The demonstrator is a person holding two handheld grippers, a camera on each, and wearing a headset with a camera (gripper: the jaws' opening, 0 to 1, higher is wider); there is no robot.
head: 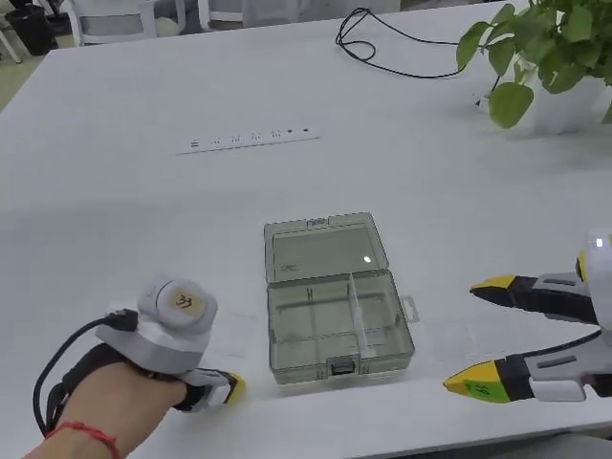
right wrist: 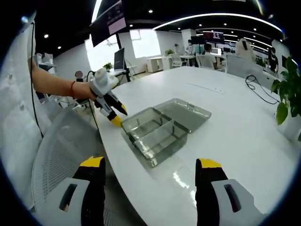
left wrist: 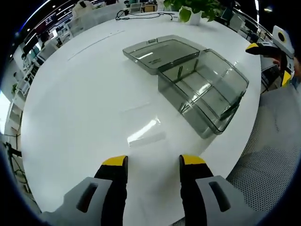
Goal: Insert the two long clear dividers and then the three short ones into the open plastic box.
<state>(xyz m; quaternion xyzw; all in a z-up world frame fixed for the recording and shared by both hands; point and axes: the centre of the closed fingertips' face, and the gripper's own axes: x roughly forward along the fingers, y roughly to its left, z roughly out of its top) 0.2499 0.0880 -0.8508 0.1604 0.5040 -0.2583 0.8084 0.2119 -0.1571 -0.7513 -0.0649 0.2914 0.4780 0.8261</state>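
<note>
The open plastic box point(head: 339, 316) sits near the front middle of the white worktop point(head: 143, 220), its lid point(head: 325, 247) folded back flat on the far side. One clear divider point(head: 354, 311) stands upright inside the box, running from the hinge side to the latch side, right of the middle.

The left gripper point(left wrist: 154, 162) is held by a hand point(head: 105, 402) at the near left of the box, low over the worktop and apart from the box. Its jaws are moderately parted and hold nothing. In the left gripper view, flat clear strips point(left wrist: 146, 134) lie on the worktop just ahead of these jaws, between them and the box point(left wrist: 202, 89); they are hard to count because they are transparent.

The right gripper point(head: 478, 335) hovers to the right of the box, well clear of it, with its jaws spread wide and nothing between them. In the right gripper view a glinting clear piece point(right wrist: 181, 178) lies on the worktop between this gripper point(right wrist: 150, 163) and the box point(right wrist: 155, 132), with the left gripper point(right wrist: 117, 115) beyond the box.

Farther back on the worktop lie a white power strip point(head: 247, 140) and a black cable point(head: 382, 53), and a leafy plant point(head: 545, 48) stands at the far right
</note>
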